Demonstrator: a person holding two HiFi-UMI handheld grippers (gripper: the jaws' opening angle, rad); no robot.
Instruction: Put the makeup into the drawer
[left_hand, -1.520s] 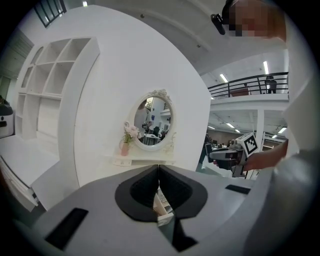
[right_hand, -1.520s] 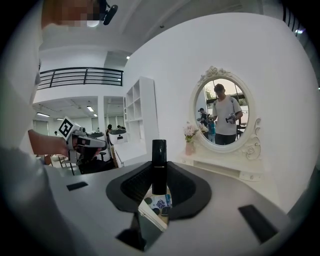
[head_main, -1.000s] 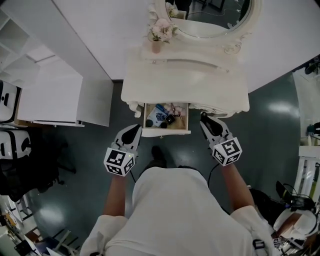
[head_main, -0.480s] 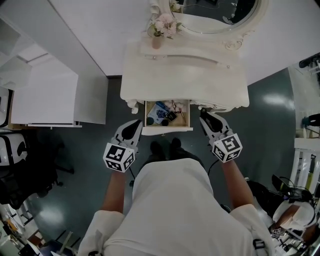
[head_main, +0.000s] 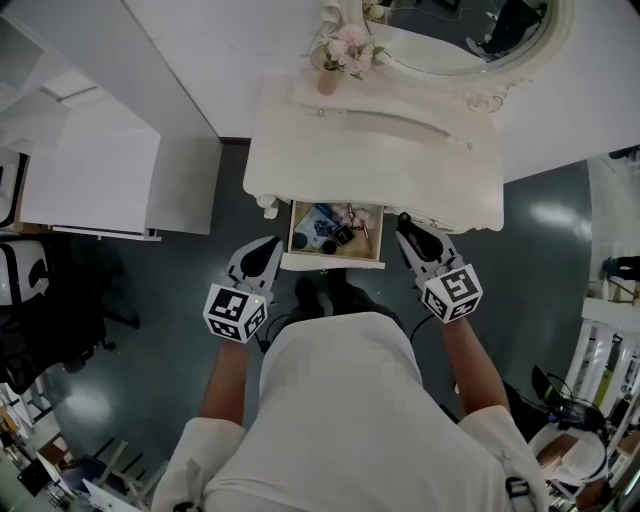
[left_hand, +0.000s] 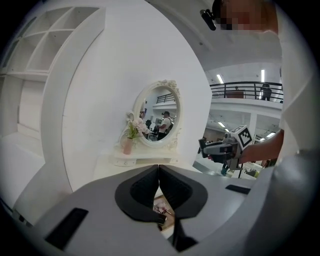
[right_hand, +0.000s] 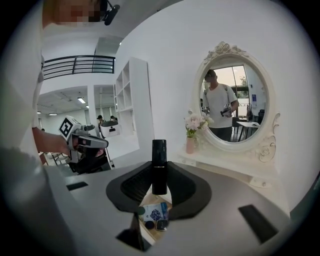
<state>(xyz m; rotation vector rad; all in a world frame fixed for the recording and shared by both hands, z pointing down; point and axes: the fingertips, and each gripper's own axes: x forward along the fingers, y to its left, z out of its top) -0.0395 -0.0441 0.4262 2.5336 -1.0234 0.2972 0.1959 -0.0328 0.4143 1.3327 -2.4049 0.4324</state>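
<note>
I wear a white short-sleeved T-shirt (head_main: 335, 420), filling the head view at six o'clock. My left gripper (head_main: 265, 250) and right gripper (head_main: 410, 232) are grey with black jaw linings. Each carries a black-and-white marker cube (head_main: 236, 312) at its six-o'clock end.

Black tube (right_hand: 159, 166), cream-white vanity (head_main: 370, 165)

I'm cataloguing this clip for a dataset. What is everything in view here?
dressing table: one, cream, against the wall
mirror: one, oval, cream frame, behind the tabletop
vase of flowers: one, pink, left of the mirror
shelf unit: one, white, left of the table
drawer: one, cream, open
packet: one, blue and white, in the drawer
black tube: one, upright in the right gripper
left gripper: one, grey, shut, empty
right gripper: one, grey, right of drawer
</note>
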